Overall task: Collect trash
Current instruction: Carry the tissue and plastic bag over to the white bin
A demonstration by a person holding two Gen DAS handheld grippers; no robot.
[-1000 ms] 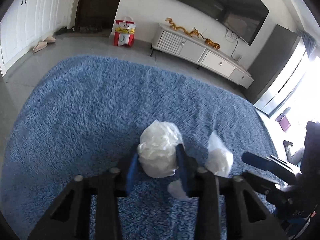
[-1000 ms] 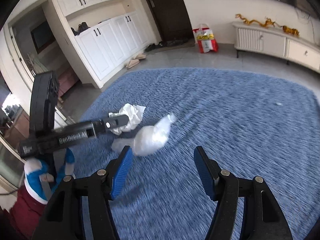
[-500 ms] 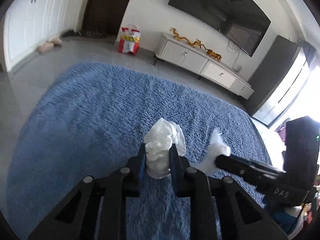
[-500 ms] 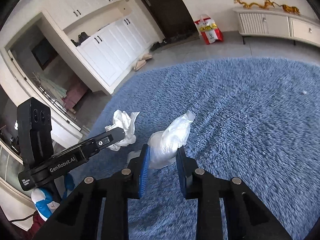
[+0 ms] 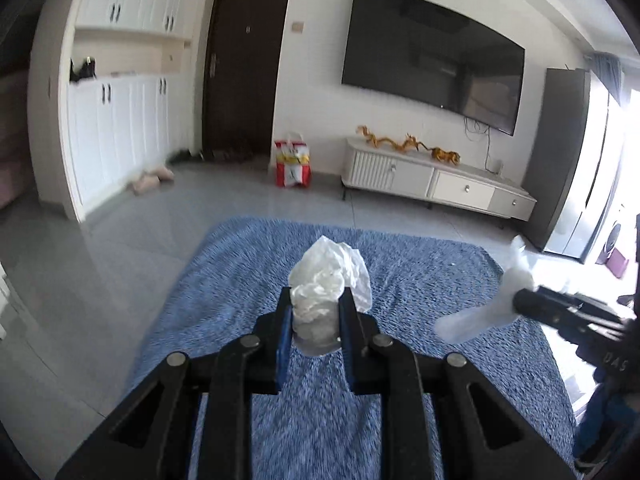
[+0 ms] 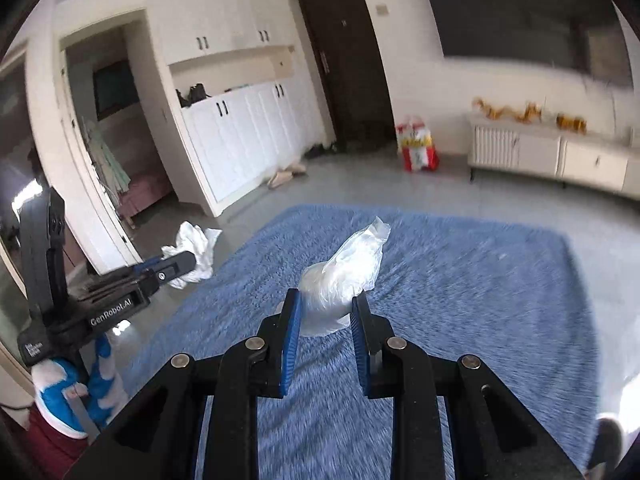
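Your left hand-held gripper [image 5: 314, 322] is clamped on a crumpled white wad of tissue [image 5: 326, 280]; the blue pads press it from both sides and most of the wad bulges out above and ahead of the fingertips. It hangs clear of the blue shag rug [image 5: 248, 280] below.

Your right hand-held gripper [image 6: 325, 312] is pinched on a white plastic bag [image 6: 346, 276], lumpy at the base, with a twisted tail pointing up and away. It too is held off the rug [image 6: 480, 280].

From the left wrist view, the right unit comes in at the right edge with its bag [image 5: 480, 318] sticking out to the side. From the right wrist view, the left unit sits at the left edge with the tissue [image 6: 194, 250] at its tip.

Background: a dark door [image 5: 244, 72], white cabinets [image 5: 116, 140], a wall-mounted TV [image 5: 432, 56], a low white console [image 5: 436, 180] carrying gold dragon figures [image 5: 394, 144], and a red and yellow bag [image 5: 293, 160] on the grey tile floor [image 5: 100, 260]. Slippers [image 5: 150, 178] lie near the cabinets.
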